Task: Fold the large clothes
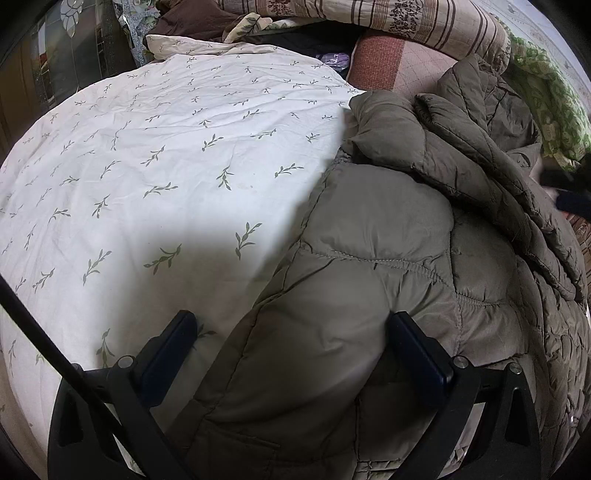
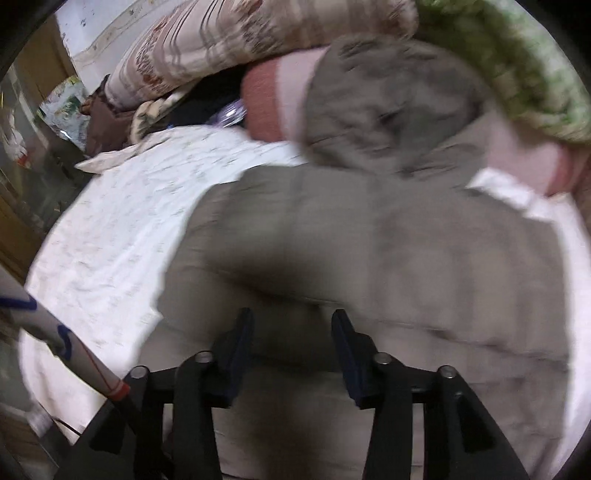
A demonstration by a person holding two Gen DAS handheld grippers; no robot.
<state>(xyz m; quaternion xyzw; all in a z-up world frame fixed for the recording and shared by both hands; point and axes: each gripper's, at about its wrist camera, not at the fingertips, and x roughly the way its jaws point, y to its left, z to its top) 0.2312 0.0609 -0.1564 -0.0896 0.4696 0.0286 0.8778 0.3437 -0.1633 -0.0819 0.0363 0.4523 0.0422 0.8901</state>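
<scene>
Puffer coat (image 1: 388, 229) is lying bunched on the bed sheet (image 1: 147, 155). You are holding both left gripper (image 1: 291, 354) and right gripper (image 2: 291, 350) spread, grasping nothing. Likely light, slippery, springy; pinch a stitched seam.

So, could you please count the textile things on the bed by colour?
Grey-olive: 1, the quilted jacket
White with leaf print: 1, the bedsheet
Beige with brown stripes: 1, the folded quilt
Green floral: 1, the blanket
Pink and red: 1, the pillow
Total: 5
</scene>
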